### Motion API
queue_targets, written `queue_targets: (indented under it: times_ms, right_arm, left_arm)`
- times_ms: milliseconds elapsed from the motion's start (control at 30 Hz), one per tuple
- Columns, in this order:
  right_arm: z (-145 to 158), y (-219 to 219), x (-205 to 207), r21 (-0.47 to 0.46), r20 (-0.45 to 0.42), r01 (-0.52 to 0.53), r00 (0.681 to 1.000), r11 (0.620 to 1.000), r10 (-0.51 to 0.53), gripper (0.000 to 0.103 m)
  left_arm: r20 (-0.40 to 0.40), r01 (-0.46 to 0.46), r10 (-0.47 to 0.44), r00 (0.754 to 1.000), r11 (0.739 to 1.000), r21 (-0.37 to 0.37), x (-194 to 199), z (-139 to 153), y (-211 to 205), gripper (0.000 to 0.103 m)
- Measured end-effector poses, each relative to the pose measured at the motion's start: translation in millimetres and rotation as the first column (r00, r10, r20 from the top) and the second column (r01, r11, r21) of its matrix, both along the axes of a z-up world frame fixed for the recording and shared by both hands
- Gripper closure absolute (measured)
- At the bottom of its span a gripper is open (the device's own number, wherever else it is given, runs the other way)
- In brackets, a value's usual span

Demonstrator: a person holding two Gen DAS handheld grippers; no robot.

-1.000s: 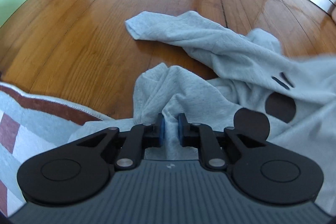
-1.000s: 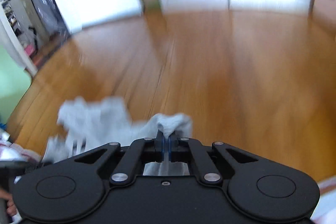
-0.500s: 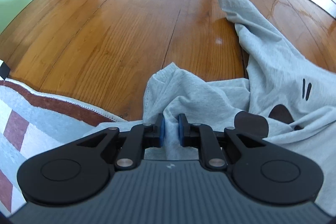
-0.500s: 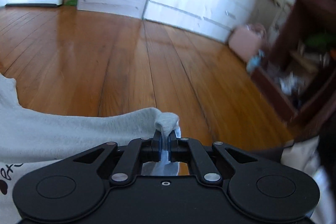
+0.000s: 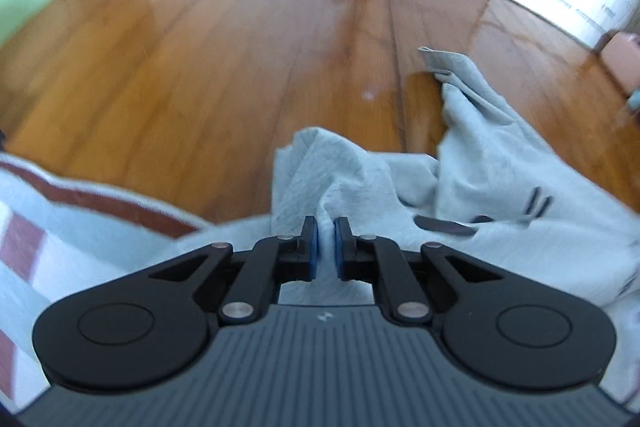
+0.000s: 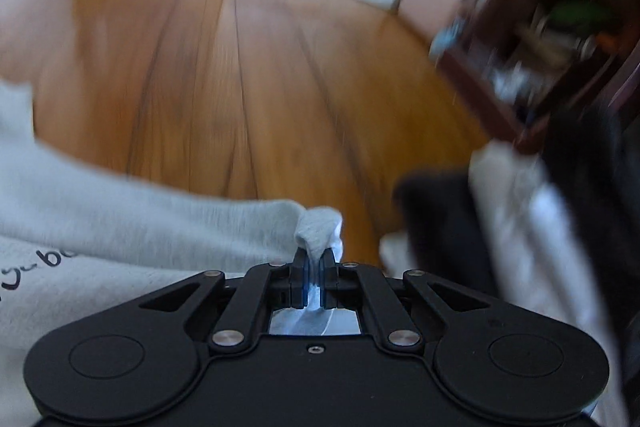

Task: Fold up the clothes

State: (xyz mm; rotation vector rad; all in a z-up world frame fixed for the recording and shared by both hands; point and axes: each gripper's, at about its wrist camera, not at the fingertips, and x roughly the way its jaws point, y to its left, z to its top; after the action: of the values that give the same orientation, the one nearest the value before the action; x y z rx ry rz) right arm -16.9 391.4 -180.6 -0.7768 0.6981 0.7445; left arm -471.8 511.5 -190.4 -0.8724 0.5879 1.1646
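The grey shirt point(image 5: 500, 187) is gripped at two edges, draped over the wooden floor point(image 5: 220, 47) toward two o'clock. Cloth is pinched by the left gripper point(image 5: 326, 247) and the right gripper point(image 6: 314, 277), jaws nearly closed. Spreading appears under way; laying flat is judged next.

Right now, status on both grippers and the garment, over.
Left gripper shut on grey shirt. Right gripper shut on its other edge. Shirt stretched between them above the wood floor. Striped rug beneath left; nothing blocking.
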Motion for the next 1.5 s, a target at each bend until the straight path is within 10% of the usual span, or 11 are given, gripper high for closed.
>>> queue_targets:
  times_ms: [100,167,267,367,500,800,1000,1100,1200,1233,1500]
  right_arm:
    - [-11.0,-2.3,-1.7,-0.061,0.012,0.014,1.0,0.998,-0.014,0.091]
    - [-7.4,-3.7,-6.4,-0.039,0.045,0.03,0.999,0.999,-0.028,0.075]
    - [12.3,4.6,-13.2,0.023,0.096,0.007,0.995,1.0,-0.01,0.062]
    - [32.9,16.0,-28.3,0.109,0.048,-0.07,0.997,0.992,0.065,0.056]
    - [42.3,42.3,-52.9,0.242,-0.23,-0.212,0.935,0.947,0.269,0.05]
    - [-1.9,181.7,-131.7,0.245,-0.666,-0.372,0.607,0.895,0.434,0.039]
    - [-21.9,251.7,-202.9,0.229,-0.543,-0.552,0.611,0.801,0.576,0.012]
    - [-37.4,259.4,-233.6,0.164,-0.463,-0.648,0.615,0.744,0.638,0.014]
    - [-47.8,249.7,-244.6,0.081,-0.374,-0.692,0.646,0.718,0.665,0.091]
    - [-45.7,244.9,-237.3,0.094,-0.383,-0.677,0.652,0.73,0.654,0.098]
    - [15.9,208.9,-172.0,-0.024,-0.237,-0.641,0.749,0.767,0.618,0.103]
  left_arm:
    - [0.378,0.131,-0.093,0.921,0.988,-0.076,-12.7,-7.6,0.3,0.095]
    - [0.45,0.2,-0.142,0.882,0.976,-0.086,-7.9,-8.3,-0.9,0.094]
    - [0.161,0.16,-0.15,0.975,0.986,-0.048,12.4,1.7,-5.9,0.093]
    - [-0.065,0.086,-0.083,0.994,0.995,0.041,15.8,10.5,-9.6,0.082]
    - [0.139,-0.064,0.043,0.989,0.987,0.15,-9.4,19.1,-7.0,0.045]
    - [0.43,-0.001,0.009,0.903,1.0,-0.02,18.4,-51.7,11.2,0.041]
    - [0.135,0.056,-0.064,0.989,0.996,0.065,57.4,-62.4,13.0,0.042]
    - [0.136,0.053,-0.057,0.989,0.998,0.036,58.2,-68.4,16.4,0.041]
    - [0.144,0.053,-0.056,0.988,0.998,0.024,57.6,-68.1,18.1,0.041]
    - [0.141,0.054,-0.057,0.988,0.998,0.024,58.2,-67.3,18.7,0.042]
    - [0.157,0.047,-0.05,0.986,0.999,0.023,58.7,-64.5,24.0,0.041]
